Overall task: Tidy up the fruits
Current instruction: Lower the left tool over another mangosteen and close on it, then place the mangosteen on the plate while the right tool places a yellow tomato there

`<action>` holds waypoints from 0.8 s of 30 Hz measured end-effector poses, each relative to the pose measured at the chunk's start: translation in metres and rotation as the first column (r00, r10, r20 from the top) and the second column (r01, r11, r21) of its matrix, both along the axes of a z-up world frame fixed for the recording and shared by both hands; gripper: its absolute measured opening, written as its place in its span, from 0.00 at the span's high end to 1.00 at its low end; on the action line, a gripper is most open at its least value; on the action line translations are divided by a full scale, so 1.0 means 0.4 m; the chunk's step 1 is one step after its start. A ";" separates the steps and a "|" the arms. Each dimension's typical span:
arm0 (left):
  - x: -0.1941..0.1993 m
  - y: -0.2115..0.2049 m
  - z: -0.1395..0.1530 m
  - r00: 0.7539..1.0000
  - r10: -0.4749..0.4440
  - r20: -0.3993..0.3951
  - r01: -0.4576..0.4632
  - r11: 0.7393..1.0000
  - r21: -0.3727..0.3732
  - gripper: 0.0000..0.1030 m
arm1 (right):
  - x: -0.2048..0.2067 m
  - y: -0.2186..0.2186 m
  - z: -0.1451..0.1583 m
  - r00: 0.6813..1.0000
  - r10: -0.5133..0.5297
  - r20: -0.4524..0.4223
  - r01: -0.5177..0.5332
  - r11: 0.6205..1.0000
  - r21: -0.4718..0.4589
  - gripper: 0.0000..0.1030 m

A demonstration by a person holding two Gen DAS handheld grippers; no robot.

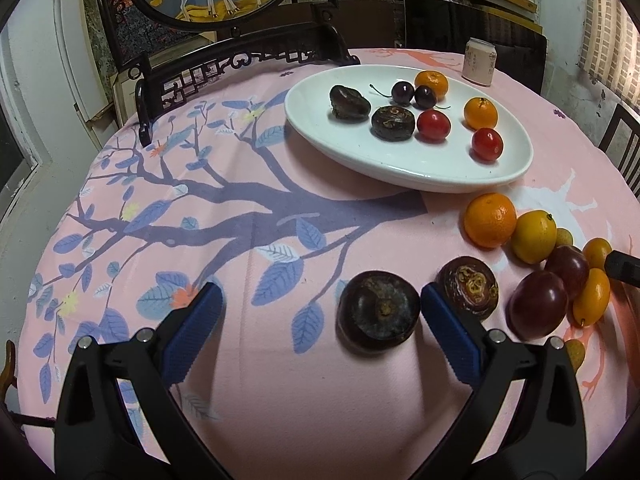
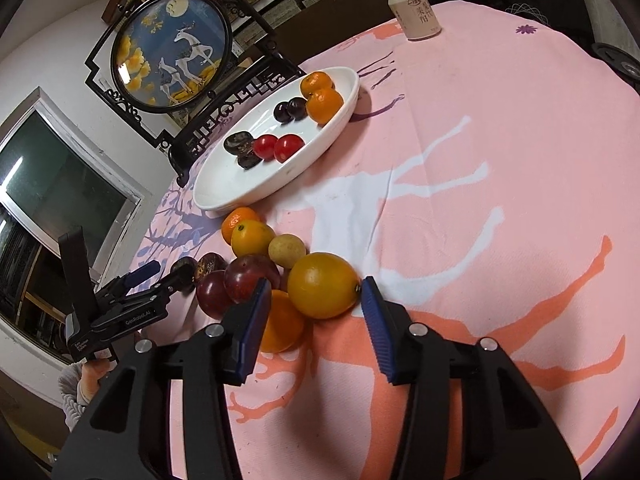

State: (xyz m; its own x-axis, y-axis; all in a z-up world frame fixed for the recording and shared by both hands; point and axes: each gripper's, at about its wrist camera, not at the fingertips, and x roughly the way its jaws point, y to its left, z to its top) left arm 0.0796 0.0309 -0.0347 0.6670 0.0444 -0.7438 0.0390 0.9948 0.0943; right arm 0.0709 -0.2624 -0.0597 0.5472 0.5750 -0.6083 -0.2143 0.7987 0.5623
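Note:
A white oval plate (image 1: 420, 168) (image 2: 224, 196) holds several fruits: dark chestnuts, cherries, red tomatoes and small oranges. Loose fruit lies on the pink cloth nearer me. My left gripper (image 1: 320, 300) is open; a dark water chestnut (image 1: 378, 312) sits just inside its right finger, and a second one (image 1: 468, 286) lies outside it. My right gripper (image 2: 314, 292) is open around a yellow-orange citrus (image 2: 322, 284), not closed on it. Beside it lie another orange fruit (image 2: 280, 320), two plums (image 2: 248, 276), a longan (image 2: 286, 250) and a tangerine (image 2: 236, 220). The left gripper also shows in the right wrist view (image 2: 160, 270).
A drink can (image 1: 478, 62) (image 2: 418, 12) stands at the table's far edge. A dark carved screen with a deer painting (image 1: 208, 0) (image 2: 172, 48) stands behind the plate. Chair backs show at the right of the left wrist view (image 1: 624, 148).

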 end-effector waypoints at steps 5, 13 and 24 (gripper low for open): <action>0.004 -0.004 -0.008 1.000 -0.005 -0.018 0.005 1.000 0.007 0.02 | 0.007 -0.012 -0.006 1.000 -0.017 -0.017 0.018 1.000 0.016 0.59; 0.017 0.006 -0.024 0.998 0.019 -0.056 -0.018 1.000 0.013 0.02 | 0.011 0.014 0.004 1.000 -0.016 0.012 0.017 0.998 -0.055 0.63; 0.008 -0.008 -0.015 0.997 -0.057 -0.043 0.055 0.998 -0.037 0.41 | 0.017 0.026 -0.006 1.000 0.022 -0.003 -0.022 0.998 -0.057 0.64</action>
State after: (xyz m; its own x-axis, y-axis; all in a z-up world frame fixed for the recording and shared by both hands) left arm 0.0827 0.0277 -0.0406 0.6339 -0.0194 -0.7732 0.0978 0.9937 0.0552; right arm 0.0779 -0.2519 -0.0620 0.5333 0.5513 -0.6417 -0.2314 0.8246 0.5162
